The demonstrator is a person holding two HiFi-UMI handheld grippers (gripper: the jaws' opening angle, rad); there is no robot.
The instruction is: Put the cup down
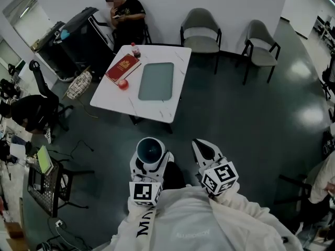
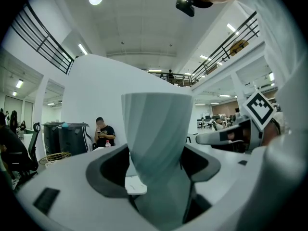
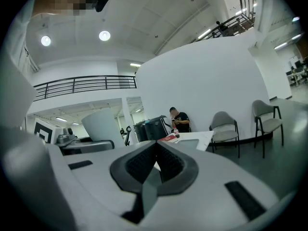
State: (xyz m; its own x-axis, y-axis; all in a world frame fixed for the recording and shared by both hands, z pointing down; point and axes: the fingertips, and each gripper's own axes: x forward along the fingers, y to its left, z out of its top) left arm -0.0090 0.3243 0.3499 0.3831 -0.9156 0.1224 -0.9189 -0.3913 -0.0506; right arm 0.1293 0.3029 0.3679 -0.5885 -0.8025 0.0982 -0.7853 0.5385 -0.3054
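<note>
A pale blue-grey cup point(image 1: 150, 151) with a twisted ribbed wall stands upright in my left gripper point(image 1: 151, 162), which is shut on it. In the left gripper view the cup point(image 2: 156, 153) fills the middle, its base squeezed between the jaws. My right gripper point(image 1: 205, 151) is held beside it, shut with nothing between its jaws point(image 3: 155, 163). From the right gripper view the cup point(image 3: 100, 125) shows at the left. Both grippers hang over the dark floor, short of the white table point(image 1: 112, 95).
On the white table lie a grey mat point(image 1: 156, 81), a red book point(image 1: 123, 68), a red ball point(image 1: 123, 84) and a small bottle point(image 1: 135, 49). A person point(image 1: 124, 15) sits behind it. Two grey chairs point(image 1: 201, 31) stand by the wall. A black cart point(image 1: 49, 184) is at left.
</note>
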